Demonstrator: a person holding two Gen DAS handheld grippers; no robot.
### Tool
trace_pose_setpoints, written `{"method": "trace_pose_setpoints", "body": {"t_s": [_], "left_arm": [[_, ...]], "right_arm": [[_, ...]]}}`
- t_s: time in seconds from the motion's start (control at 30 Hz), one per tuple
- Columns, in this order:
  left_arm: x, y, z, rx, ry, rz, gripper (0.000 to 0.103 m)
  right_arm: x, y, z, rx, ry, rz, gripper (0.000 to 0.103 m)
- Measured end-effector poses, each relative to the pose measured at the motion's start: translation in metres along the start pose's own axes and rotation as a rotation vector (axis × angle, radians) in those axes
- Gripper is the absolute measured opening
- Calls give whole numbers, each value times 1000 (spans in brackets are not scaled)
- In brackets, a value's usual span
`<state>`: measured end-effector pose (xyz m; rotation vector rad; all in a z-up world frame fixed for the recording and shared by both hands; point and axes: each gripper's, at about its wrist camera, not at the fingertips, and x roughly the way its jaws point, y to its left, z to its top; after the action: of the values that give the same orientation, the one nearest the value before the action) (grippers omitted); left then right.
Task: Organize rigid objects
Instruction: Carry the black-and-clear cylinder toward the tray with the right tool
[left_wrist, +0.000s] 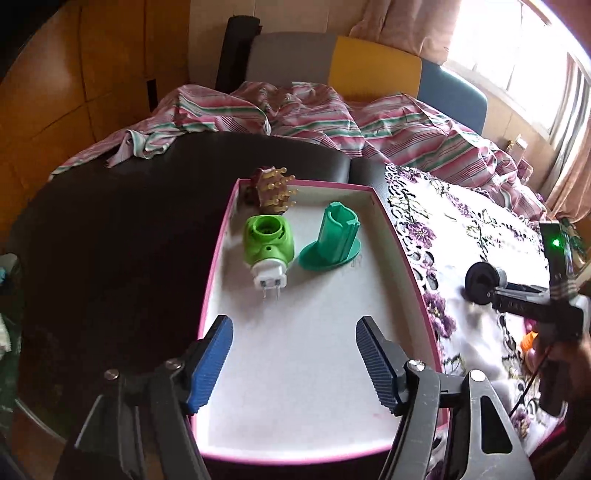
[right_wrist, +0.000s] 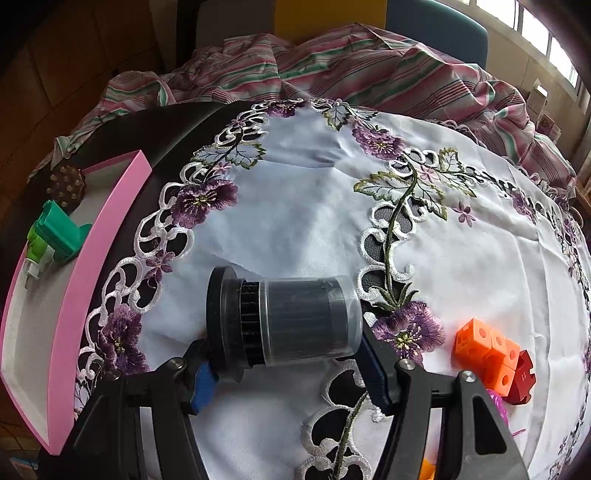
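Your right gripper (right_wrist: 286, 363) is clamped on the black cylinder (right_wrist: 284, 321), lying sideways above the embroidered cloth (right_wrist: 295, 206). Your left gripper (left_wrist: 295, 360) is spread wide over the pink tray (left_wrist: 410, 258) (holding nothing), where the green plug (left_wrist: 267, 245) lies.

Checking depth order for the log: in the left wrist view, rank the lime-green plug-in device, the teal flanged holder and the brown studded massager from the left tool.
1. Lime-green plug-in device, left-centre of the tray.
2. Teal flanged holder, right, slightly farther.
3. Brown studded massager, far corner.
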<state>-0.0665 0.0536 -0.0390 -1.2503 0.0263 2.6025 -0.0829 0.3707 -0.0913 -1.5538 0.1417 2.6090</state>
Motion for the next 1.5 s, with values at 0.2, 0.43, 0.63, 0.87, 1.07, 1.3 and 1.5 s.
{"method": "trace_pose_setpoints", "body": {"t_s": [0.2, 0.43, 0.63, 0.87, 1.07, 1.3, 1.5], "left_arm": [[-18, 5, -11, -4, -21, 15, 70], [-29, 13, -20, -20, -27, 27, 70], [-32, 18, -27, -34, -24, 34, 70], [-32, 20, -31, -42, -16, 41, 70], [-33, 24, -35, -44, -11, 45, 70], [-34, 30, -38, -58, -8, 49, 70], [-36, 34, -40, -70, -9, 47, 70]], "right_arm": [[0, 2, -1, -14, -7, -15, 65], [-1, 4, -2, -18, -12, -20, 65], [-1, 4, -3, -17, -17, -23, 65], [-1, 5, -4, -18, -19, -26, 65], [-1, 4, -4, -18, -21, -27, 65], [-1, 5, -4, -25, -28, -36, 65], [-2, 8, -6, -35, -28, -44, 65]]}}
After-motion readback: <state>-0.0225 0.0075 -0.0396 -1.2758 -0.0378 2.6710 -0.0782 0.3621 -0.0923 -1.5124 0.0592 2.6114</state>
